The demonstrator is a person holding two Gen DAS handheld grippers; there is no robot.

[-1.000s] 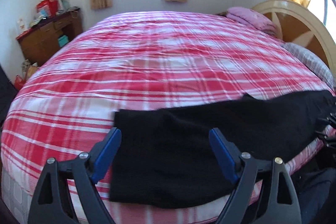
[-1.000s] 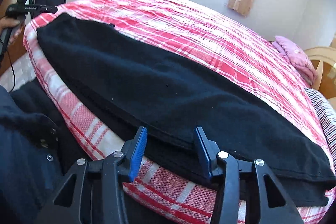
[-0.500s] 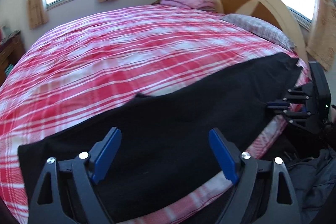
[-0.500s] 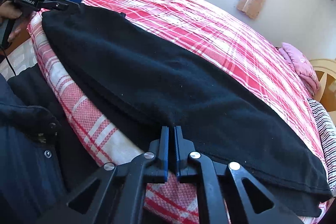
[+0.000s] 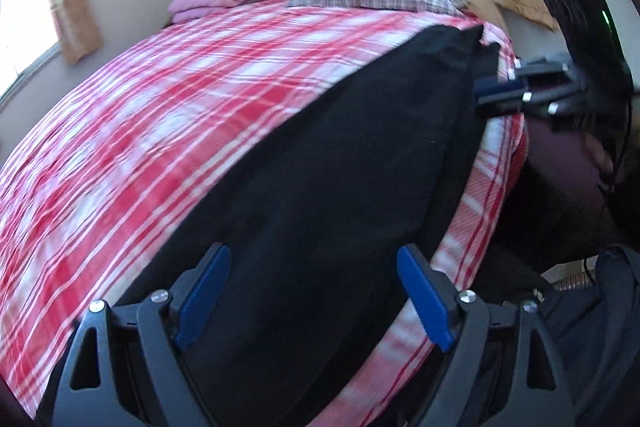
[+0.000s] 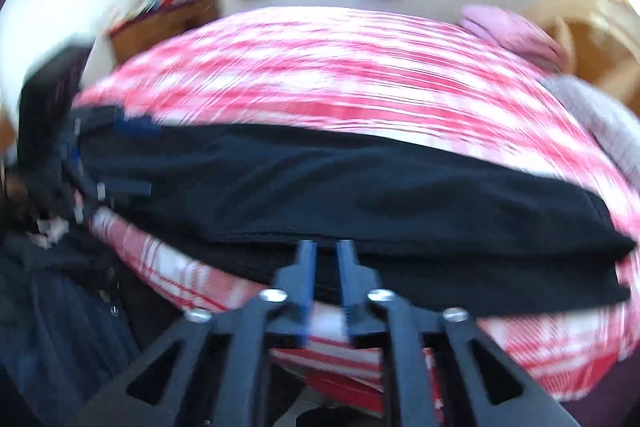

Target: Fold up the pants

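The black pants lie along the near edge of the bed. The right tool pinches their near hem; the left tool hovers spread. Judged risk: a thin pinch catching 1 layer only, which would slip and skew the fold.

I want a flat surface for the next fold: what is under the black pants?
The black pants lie on the red plaid bedspread, along its near edge. The pants hide whatever lies directly beneath them.
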